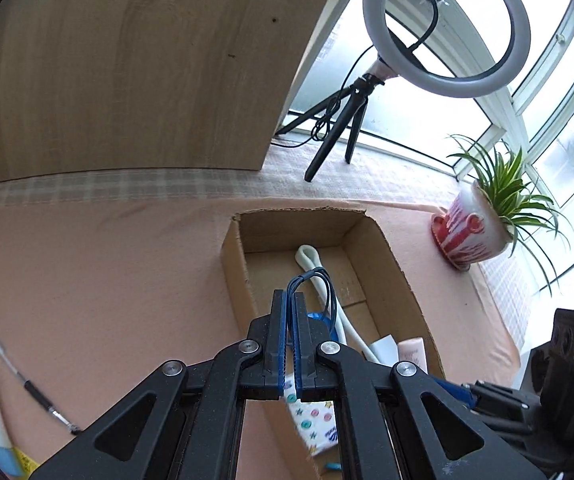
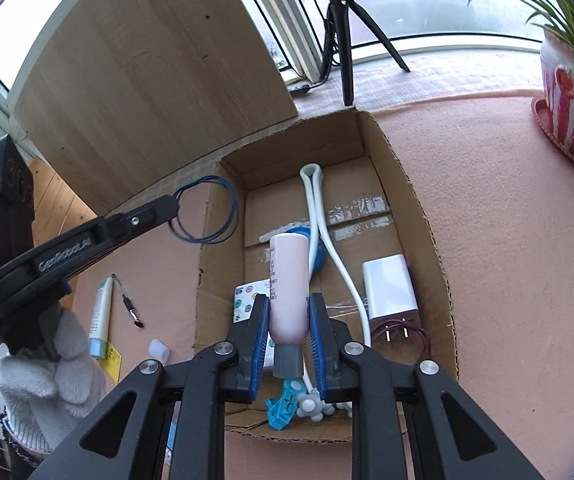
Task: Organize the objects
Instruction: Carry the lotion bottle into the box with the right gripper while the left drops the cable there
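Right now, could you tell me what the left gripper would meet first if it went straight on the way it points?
Probably the open cardboard box: the left gripper, shut on a thin blue wire loop, points at the looped white cable inside. Depth is unclear.

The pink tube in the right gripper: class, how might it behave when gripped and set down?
The pink tube looks like soft plastic, so it probably dents under the right gripper. Round-bodied, it may roll in the box. It is probably light.

Black plastic linkages with silver round screws and blue ribbed pads (image 2: 319,332) are seen; white lettering is printed on the left gripper (image 2: 175,202); a grey knitted glove (image 2: 51,376) is worn.
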The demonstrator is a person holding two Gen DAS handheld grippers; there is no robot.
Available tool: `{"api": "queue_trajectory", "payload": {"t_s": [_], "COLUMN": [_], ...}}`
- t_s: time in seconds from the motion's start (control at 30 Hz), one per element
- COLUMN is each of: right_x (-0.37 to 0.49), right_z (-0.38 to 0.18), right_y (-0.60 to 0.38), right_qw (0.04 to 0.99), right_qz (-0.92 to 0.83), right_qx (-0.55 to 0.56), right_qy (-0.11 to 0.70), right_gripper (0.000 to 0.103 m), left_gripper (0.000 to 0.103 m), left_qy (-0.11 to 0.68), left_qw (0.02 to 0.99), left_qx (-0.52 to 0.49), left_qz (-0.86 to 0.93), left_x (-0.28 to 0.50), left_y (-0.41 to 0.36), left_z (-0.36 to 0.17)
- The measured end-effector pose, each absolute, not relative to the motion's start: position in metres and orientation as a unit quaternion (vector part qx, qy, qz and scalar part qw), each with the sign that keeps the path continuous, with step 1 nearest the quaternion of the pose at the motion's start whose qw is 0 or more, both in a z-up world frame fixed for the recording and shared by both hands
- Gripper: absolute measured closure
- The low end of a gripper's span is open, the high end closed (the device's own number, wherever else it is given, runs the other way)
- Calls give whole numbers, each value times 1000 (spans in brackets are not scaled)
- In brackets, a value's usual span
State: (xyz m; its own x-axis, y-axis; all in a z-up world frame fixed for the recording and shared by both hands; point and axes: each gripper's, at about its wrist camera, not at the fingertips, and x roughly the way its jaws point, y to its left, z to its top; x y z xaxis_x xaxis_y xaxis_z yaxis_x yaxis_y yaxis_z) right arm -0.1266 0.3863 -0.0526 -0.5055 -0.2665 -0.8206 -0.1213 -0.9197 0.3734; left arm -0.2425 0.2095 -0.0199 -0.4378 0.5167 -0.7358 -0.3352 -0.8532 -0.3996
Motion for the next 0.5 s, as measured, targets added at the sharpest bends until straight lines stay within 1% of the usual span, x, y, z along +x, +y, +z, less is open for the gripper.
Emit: {"api": "queue_trajectory", "payload": {"t_s": [0.1,0.13,0.17,0.2,0.23,0.27,0.5], "right_x": [-126,-125,-125,-124,-122,-120,-118], "right_z": [-56,-55,-55,-53,-51,-50,-51], "right_y": [393,395,396,396,397,397,393], "right_qw": [47,53,55,54,51,47,46], "right_qz": [-844,-845,-846,-848,-853,-856,-853], "right_qx": [495,490,488,485,478,474,473], "right_qy": [-202,-208,-209,-206,-204,-203,-218], "right_gripper": [85,84,78,71,58,52,52], "left_gripper": [101,99,85,75,55,51,51], "left_qy": [-93,-88,-81,-76,-74,-74,-82], "left_qw": [257,265,265,261,258,257,237], "left_qx": [-470,-474,-478,-481,-480,-477,-486], "left_qz": [839,835,833,834,835,838,838], "left_x": [-249,-250,-251,-250,-250,-249,-245], "left_y": [221,226,229,230,230,229,205], "left_z": [-28,-31,-32,-34,-34,-34,-35]}}
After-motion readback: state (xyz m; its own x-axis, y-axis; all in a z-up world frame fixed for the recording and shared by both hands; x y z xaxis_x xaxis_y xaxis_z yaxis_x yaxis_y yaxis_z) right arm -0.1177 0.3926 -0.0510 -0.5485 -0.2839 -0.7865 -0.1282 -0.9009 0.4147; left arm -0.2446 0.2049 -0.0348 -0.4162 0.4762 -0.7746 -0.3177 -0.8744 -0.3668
